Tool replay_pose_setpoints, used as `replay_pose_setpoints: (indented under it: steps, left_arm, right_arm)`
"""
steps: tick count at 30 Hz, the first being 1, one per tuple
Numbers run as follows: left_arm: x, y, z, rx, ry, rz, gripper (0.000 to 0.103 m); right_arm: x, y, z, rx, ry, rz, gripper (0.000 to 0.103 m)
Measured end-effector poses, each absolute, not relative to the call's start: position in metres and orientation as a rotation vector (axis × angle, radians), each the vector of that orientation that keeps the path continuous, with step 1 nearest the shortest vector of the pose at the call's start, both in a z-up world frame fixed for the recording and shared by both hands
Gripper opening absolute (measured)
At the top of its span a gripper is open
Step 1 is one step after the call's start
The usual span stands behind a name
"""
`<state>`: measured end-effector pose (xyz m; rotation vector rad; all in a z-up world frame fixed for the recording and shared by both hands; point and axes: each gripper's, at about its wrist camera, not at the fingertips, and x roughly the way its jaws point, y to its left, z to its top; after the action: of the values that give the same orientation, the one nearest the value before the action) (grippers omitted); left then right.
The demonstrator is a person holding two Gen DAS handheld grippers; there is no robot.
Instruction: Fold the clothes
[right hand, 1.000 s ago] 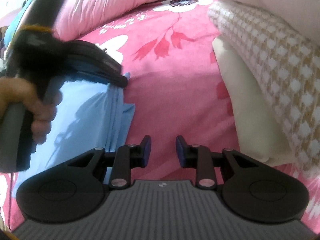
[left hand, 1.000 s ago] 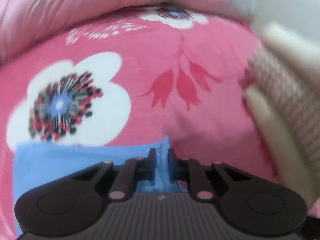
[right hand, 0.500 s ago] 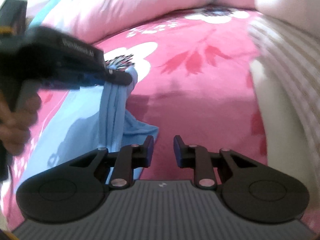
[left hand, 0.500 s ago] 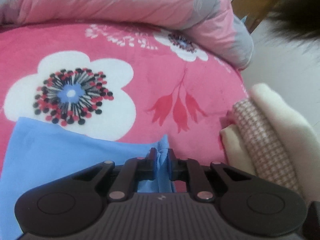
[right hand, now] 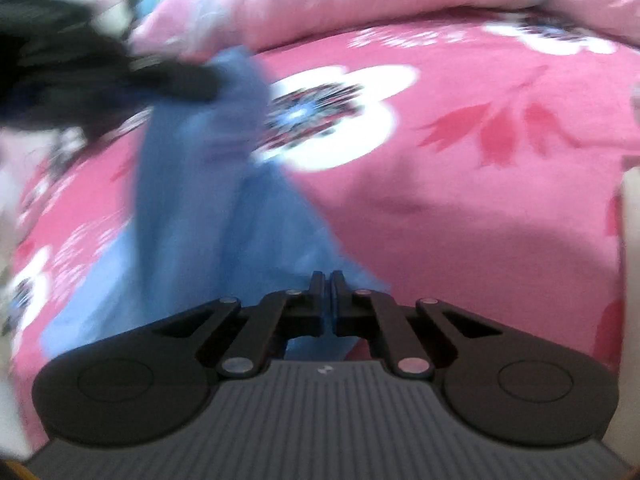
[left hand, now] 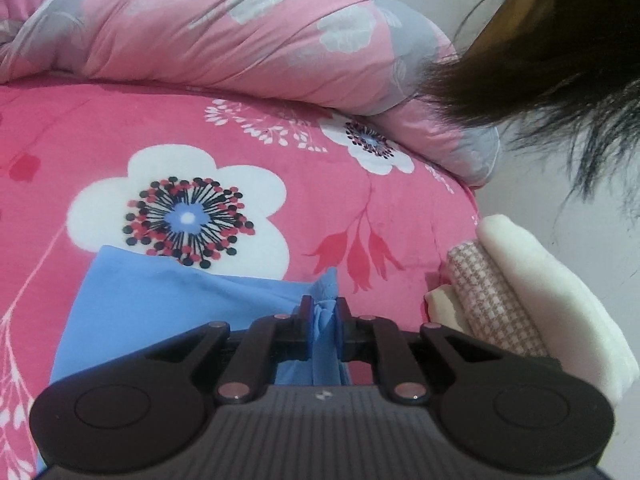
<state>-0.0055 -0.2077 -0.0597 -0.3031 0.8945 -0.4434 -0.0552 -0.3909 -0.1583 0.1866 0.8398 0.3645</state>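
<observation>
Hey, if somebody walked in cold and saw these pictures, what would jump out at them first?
Probably the bright pink floral bedspread filling both views, with its big white flower at the centre. Next, the blue garment lying on it, a bunched edge pinched in the left tongs, while the right tongs have just been closing on another part. Folded cream and checked cloths are stacked at the bed's right edge.

This is a bedroom in a home. A bed [left hand: 280, 128] with a pink floral sheet carries a rumpled quilt [left hand: 240, 36] and stacked folded clothes [left hand: 520, 292].

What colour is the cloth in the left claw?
Plain light blue cloth, pinched in the left claw; clearest in the left wrist view.
</observation>
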Motion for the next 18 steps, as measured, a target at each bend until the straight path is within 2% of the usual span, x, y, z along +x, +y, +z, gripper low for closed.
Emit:
replay_pose_setpoints:
  steps: [5, 11, 15, 18]
  left_arm:
    - [-0.004, -0.2, -0.059, -0.327, 0.894, -0.428, 0.011]
    - [-0.004, -0.199, -0.06, -0.333, 0.891, -0.43, 0.011]
    - [-0.004, -0.202, -0.061, -0.32, 0.896, -0.439, 0.011]
    - [-0.002, -0.203, -0.064, -0.327, 0.901, -0.438, 0.011]
  right_arm:
    - [-0.055, -0.41, -0.152, 0.284, 0.814, 0.247, 0.002]
    - [-0.057, -0.394, -0.156, 0.299, 0.902, 0.535, 0.002]
    - [-0.043, -0.407, -0.172, 0.473, 0.853, 0.397, 0.0]
    - [-0.052, -0.418, -0.163, 0.523, 0.805, 0.284, 0.005]
